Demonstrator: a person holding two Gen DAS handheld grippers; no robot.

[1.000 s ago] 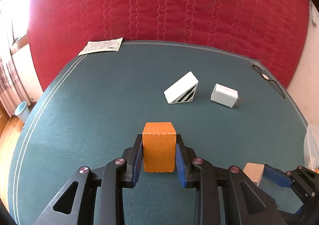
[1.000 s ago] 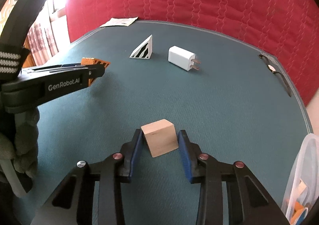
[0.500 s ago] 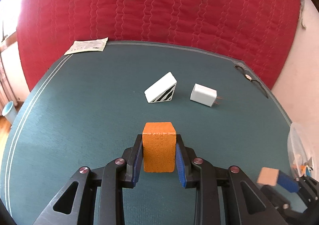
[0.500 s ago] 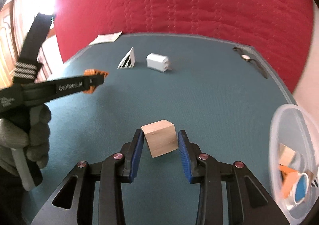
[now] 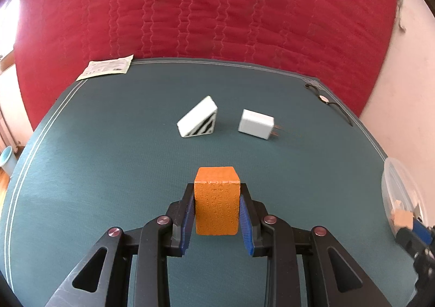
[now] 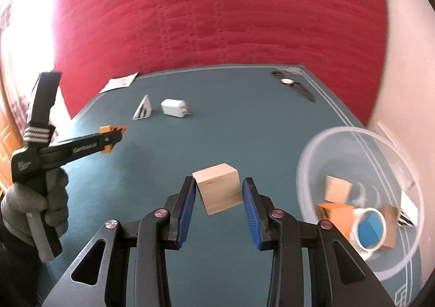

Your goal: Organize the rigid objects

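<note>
My left gripper (image 5: 217, 192) is shut on an orange block (image 5: 217, 202), held above the green table (image 5: 108, 160). That gripper and its orange block (image 6: 112, 135) also show at the left of the right wrist view, in a gloved hand (image 6: 35, 206). My right gripper (image 6: 218, 184) is shut on a pale wooden cube (image 6: 219, 188), tilted between the blue pads. A clear plastic bowl (image 6: 312, 154) stands at the right with several blocks inside. A white wedge with black stripes (image 5: 198, 117) and a white charger plug (image 5: 256, 123) lie farther back on the table.
A red quilted cover (image 5: 217, 13) hangs behind the table. A paper leaflet (image 5: 107, 69) lies at the far left corner, a black wristwatch (image 6: 295, 85) near the far right edge. The bowl's rim (image 5: 391, 184) and my right gripper's tip with the wooden cube (image 5: 403, 220) show at the left view's right edge.
My right gripper has swung to the right with the wooden cube, bringing the plastic bowl into its view. The left gripper keeps the orange block and has only turned slightly.
</note>
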